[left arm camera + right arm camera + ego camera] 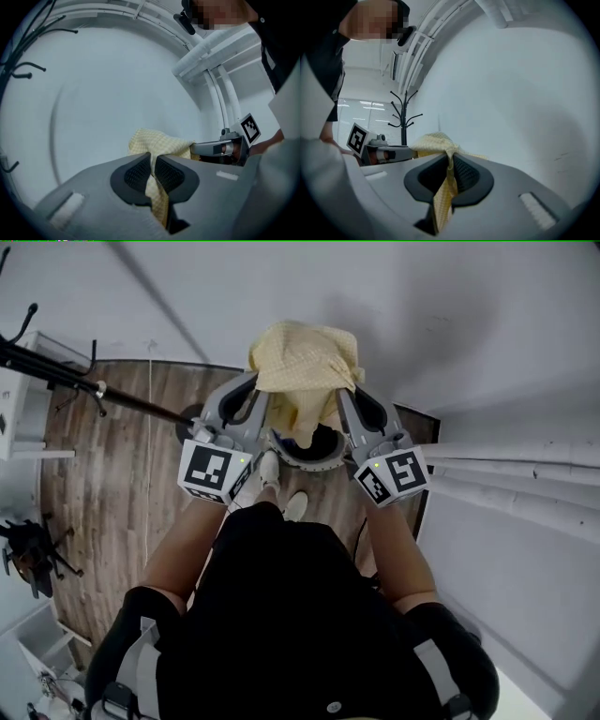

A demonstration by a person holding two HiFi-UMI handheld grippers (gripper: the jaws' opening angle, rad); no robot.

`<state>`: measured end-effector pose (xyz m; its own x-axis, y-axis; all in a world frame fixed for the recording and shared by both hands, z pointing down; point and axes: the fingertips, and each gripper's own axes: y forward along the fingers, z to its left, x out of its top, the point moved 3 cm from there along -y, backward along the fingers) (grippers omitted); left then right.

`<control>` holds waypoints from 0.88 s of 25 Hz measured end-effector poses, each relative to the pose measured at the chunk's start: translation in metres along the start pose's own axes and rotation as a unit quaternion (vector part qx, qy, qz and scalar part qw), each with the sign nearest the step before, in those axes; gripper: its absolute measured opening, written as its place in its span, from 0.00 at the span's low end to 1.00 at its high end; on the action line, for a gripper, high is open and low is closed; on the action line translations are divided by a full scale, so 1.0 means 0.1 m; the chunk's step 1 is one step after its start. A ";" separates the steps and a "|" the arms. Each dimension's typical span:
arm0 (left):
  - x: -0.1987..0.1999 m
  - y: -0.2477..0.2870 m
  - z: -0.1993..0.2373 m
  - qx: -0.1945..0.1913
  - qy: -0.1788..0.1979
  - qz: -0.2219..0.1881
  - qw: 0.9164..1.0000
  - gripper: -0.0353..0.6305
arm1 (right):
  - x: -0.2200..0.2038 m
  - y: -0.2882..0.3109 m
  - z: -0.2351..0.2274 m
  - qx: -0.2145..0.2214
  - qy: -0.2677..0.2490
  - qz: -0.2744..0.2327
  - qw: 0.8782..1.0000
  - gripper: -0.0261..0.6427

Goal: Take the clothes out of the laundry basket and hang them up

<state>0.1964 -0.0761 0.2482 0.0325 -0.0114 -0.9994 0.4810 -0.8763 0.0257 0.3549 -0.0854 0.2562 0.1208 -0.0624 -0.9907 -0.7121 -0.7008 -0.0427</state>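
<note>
I am looking down on a floor (112, 484) of brown wood planks. A round laundry basket (314, 463) is standing on it, close to the white wall. The person's two white shoes (271, 471) are standing on the planks just beside the basket. A black coat stand (122, 397) is resting its dark round foot on the floor left of the basket. Well apart, at the left edge, a black object with thin legs (33, 554) is sitting; I cannot tell what it is.

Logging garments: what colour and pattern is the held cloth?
The cloth is pale yellow, finely checked; head view shows it best.
</note>
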 end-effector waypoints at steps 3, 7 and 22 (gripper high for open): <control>0.09 -0.52 0.19 0.063 0.011 -0.006 0.998 0.08 | 0.02 0.21 0.42 0.064 0.003 0.002 0.998 0.08; 0.15 -1.22 0.54 0.131 0.014 -0.003 0.991 0.09 | 0.02 0.54 1.08 0.133 0.000 0.006 0.991 0.08; 0.08 -3.01 2.06 0.296 0.018 0.014 0.955 0.09 | -0.24 2.09 3.03 0.275 -0.019 0.032 0.961 0.08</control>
<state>-0.1288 0.0879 0.2279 0.0723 -0.0316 -0.9969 -0.0989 -0.9948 0.0243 -0.0058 -0.0150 0.2321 0.0457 -0.0597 -0.9972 -0.9765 -0.2133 -0.0320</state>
